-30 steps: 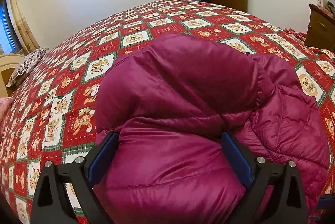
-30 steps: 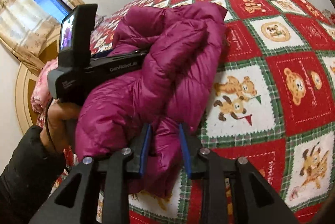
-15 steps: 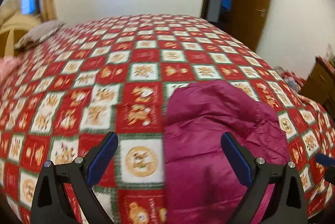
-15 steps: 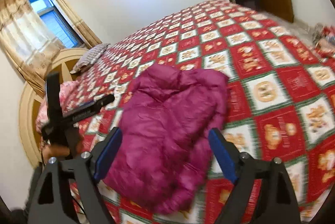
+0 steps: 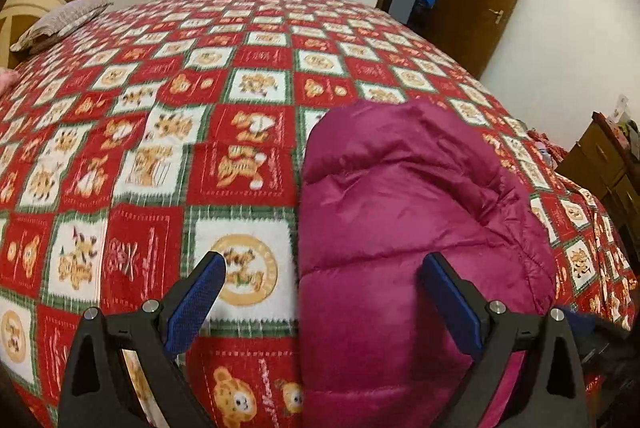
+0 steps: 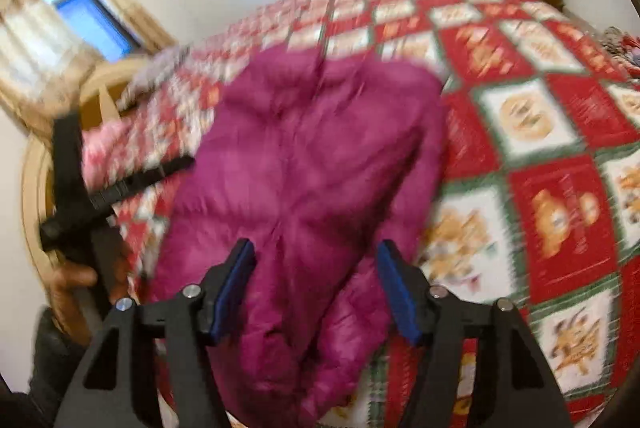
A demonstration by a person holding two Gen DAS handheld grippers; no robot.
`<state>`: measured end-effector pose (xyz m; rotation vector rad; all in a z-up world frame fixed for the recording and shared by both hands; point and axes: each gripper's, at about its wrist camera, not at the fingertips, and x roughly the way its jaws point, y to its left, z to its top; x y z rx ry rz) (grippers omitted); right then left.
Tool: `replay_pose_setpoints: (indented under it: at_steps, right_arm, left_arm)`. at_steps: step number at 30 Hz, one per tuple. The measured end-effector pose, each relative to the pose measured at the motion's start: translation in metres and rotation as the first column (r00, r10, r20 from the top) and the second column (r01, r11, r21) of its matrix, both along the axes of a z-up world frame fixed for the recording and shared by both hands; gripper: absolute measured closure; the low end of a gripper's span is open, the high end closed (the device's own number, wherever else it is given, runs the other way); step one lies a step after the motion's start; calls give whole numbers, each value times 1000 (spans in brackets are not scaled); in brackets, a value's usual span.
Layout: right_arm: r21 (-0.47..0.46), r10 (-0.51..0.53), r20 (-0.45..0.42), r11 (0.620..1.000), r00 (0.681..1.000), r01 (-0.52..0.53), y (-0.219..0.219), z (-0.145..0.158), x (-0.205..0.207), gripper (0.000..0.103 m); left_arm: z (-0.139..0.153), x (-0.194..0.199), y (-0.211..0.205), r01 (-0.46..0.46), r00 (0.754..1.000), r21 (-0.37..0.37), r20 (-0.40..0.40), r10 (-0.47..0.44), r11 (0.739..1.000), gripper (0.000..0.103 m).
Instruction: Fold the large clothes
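Now bundled, a puffy magenta quilted down jacket (image 5: 400,228) lies on the bed's red-and-white checked bear-print quilt (image 5: 160,148), near its edge. Both claws hover spread and empty: the left claw (image 5: 322,302) wide, the right claw (image 6: 318,288) having just narrowed slightly.

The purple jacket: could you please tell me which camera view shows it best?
The left wrist view: the jacket is sharp there, quilted seams visible, though its near end is cut off. The right wrist view shows more of its outline but blurred.
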<state>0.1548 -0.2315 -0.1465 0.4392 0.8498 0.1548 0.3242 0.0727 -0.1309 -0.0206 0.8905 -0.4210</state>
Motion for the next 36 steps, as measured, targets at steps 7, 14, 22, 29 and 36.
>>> replay_pose_setpoints:
  at_steps: [7,14,22,29,36]
  right_arm:
    - [83,-92,-4,992,996,92,-39,-8,25,0]
    - [150,26,-56,988,998,-17,-10,-44,57,0]
    - [-17,83,-13,996,996,-83,17,-40,78,10]
    - [-121,103,-3,987,995,-103,28,-40,77,29]
    - [-132,92,-12,987,996,-92,37,-42,80,34]
  left_arm:
    - [-17,27,-8,50,995,-69,-81,-56,996,4]
    - [-47,37,-3,37,965,-303,-235,-112,952,4]
    - [-45,27,-27,45,979,-146,-190,-72,988,4]
    - [-43,15,-41,62,989,-25,-132,-65,998,8]
    - [-42,6,-41,48,993,-3,-105,-48,999,16]
